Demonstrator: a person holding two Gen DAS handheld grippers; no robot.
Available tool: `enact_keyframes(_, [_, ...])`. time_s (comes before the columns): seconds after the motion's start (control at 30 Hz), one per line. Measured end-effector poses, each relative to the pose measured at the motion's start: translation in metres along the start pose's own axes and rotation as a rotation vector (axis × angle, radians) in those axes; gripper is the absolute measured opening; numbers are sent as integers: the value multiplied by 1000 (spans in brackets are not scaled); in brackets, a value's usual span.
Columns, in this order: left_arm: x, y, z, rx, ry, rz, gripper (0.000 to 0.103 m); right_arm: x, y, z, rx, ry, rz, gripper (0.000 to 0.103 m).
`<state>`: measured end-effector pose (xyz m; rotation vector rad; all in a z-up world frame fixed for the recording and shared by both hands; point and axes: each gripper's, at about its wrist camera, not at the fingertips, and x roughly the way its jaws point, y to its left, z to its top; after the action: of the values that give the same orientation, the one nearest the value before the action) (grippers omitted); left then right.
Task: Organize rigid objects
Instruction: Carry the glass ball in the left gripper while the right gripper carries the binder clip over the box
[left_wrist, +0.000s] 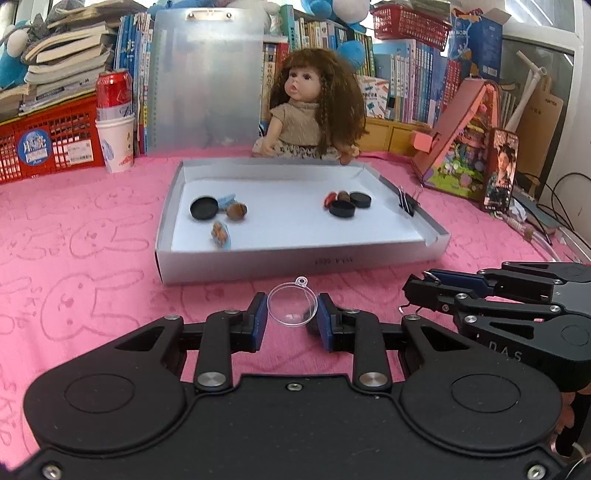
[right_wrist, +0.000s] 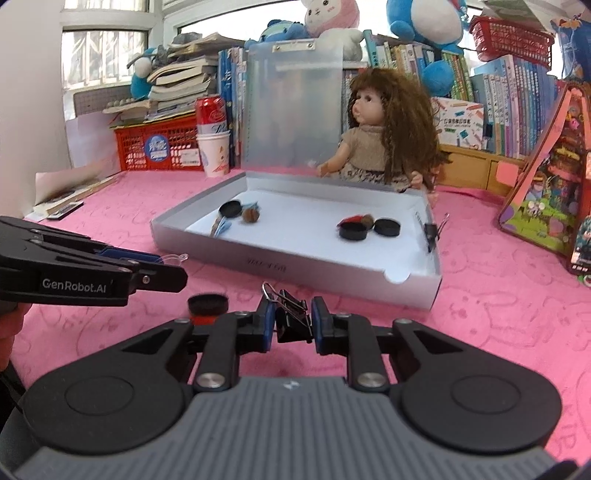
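While the left gripper (left_wrist: 291, 319) clamps a clear plastic half-sphere (left_wrist: 291, 303) with a small hanging loop between its blue pads, narrowed down onto its sides just above the pink rabbit-patterned cloth (left_wrist: 92, 266), the right gripper (right_wrist: 293, 319) has its blue pads pressed against a black binder clip (right_wrist: 291, 314), whose wire handles point up and away from the camera. Both tools sit close together in front of a shallow silver tray (left_wrist: 295, 264) lined with white paper, and neither held item is inside it. Within the tray, near its left end, lie a black round cap (left_wrist: 204, 208), a brown nut-like piece (left_wrist: 236, 211) and a small blue-wrapped item (left_wrist: 220, 234); toward the right end, two more black caps (left_wrist: 342, 208) rest beside a red piece (left_wrist: 330, 199) and another brown one. A second binder clip (left_wrist: 407, 204) is fastened on the tray's right wall. In the right wrist view, another black round cap (right_wrist: 207, 304) lies on the cloth just left of the right gripper's fingers, below the left gripper. Behind the tray sits a long-haired doll (left_wrist: 314, 110), with a translucent clipboard (left_wrist: 207, 81) standing to its left, and a red soda can (left_wrist: 113, 90) stacked in a white paper cup (left_wrist: 116, 142).
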<state>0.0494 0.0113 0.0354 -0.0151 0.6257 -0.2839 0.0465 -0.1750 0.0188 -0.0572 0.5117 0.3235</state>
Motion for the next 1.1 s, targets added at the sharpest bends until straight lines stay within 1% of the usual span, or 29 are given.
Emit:
enact_keyframes(0.1, [2,3,9,-2,-13,9,27,3,-4,9,9,-7,-24,25])
enact_keyframes(0.3, [9,10,28,-20,-51,21,27,12,-21,27,70,-14,-68,25])
enact_keyframes(0.53, [27,22,46,-48,-72,48,27,27,-40,43,102,-20,-107,25])
enact_keyframes(0.8, [56,31,53,-53,-55,88,27,47,-52,50,136,-9,-141,25])
enact_keyframes(1.1, [81,35,51,-48,-18,97,27,69,-53,50,163,24,-135,25])
